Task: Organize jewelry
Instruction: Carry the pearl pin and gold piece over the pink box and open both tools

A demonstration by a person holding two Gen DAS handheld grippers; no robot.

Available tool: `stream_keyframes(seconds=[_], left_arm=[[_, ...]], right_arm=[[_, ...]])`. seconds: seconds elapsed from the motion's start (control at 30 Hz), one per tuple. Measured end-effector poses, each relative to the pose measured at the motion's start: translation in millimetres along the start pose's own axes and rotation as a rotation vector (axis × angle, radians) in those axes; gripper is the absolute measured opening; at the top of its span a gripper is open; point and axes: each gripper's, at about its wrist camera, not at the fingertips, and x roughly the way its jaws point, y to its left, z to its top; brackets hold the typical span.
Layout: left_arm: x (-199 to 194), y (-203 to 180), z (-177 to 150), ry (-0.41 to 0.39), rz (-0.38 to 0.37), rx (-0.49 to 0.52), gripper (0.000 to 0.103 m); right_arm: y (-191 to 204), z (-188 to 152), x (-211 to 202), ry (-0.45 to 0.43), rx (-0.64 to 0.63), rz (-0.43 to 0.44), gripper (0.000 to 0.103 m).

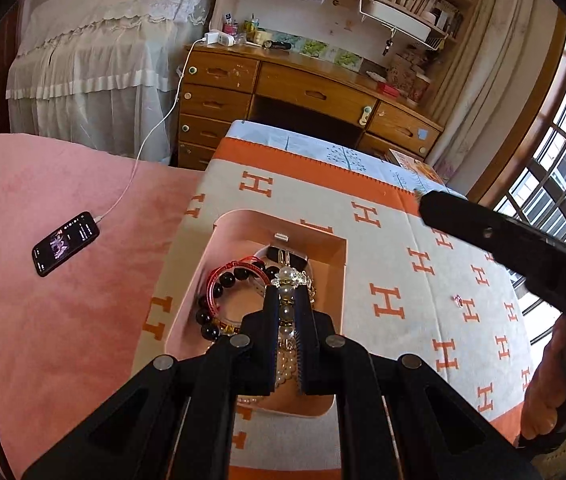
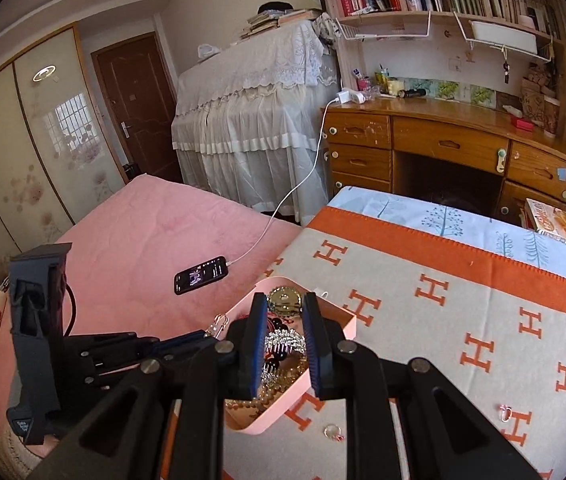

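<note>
**Blanket** [image 1: 403, 240]: orange and grey with an H pattern, spread over the work surface. It carries everything listed below.

**Pink tray** [image 1: 335, 248]: open-topped and rounded, with its long axis running away along the line the left fingers point. It sits directly below and ahead of both pairs of fingers. It holds a black bead bracelet [image 1: 207, 320], a red bangle [image 1: 219, 280] and other tangled pieces.

**Left gripper** [image 1: 287, 292]: raised over the middle of the tray, angled downward, jaws together. It appears to be pinching the pearl strand at the tips.

**Right gripper** [image 2: 283, 298]: above the tray's near right side, jaws a little apart. A rhinestone comb [image 2: 285, 340] fills the gap. I cannot tell whether the pads are pressing on it or it lies in the tray beneath.

**Pearl strand** [image 1: 286, 314]: white beads with gilt spacers, hanging from the left fingertips in line with the gap. Its lower end reaches the tray. Judgement: letting go here would drop it into the tray.

**Loose pieces, not yet in the tray**: a clear ring [image 2: 331, 431] lies on the blanket just beside the tray's near corner. A small pink piece [image 2: 505, 412] lies well to the right. Judgement: the right hand is nearer to both.
</note>
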Motion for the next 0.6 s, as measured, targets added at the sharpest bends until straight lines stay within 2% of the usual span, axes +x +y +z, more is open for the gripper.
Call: stream_keyframes(seconds=[0.27, 0.33, 0.4, 0.47, 0.5, 0.6], left_arm=[[37.6, 12.5, -3.1, 0.091, 0.011, -0.035, 0.005], [43.3, 15.8, -6.5, 0.113, 0.015, -0.047, 0.011], [47.9, 17.4, -8.6, 0.126, 0.014, -0.063, 0.028], [48.4, 17.9, -10.7, 0.125, 0.015, -0.074, 0.04], [47.7, 17.8, -11.5, 0.121, 0.016, -0.076, 0.044], [45.3, 14.0, -13.4, 0.113, 0.023, -0.073, 0.047]], right_arm=[[-18.8, -8.6, 71.4, 0.167, 0.098, 0.028, 0.019], [-24.9, -11.6, 82.8, 0.207, 0.136, 0.052, 0.019], [-30.3, -15.2, 88.1, 0.227, 0.17, 0.09, 0.019], [-31.9, -18.3, 88.5, 0.227, 0.181, 0.098, 0.019], [-31.9, -19.4, 86.8, 0.223, 0.183, 0.098, 0.019], [-36.3, -21.3, 78.1, 0.208, 0.197, 0.121, 0.019]])
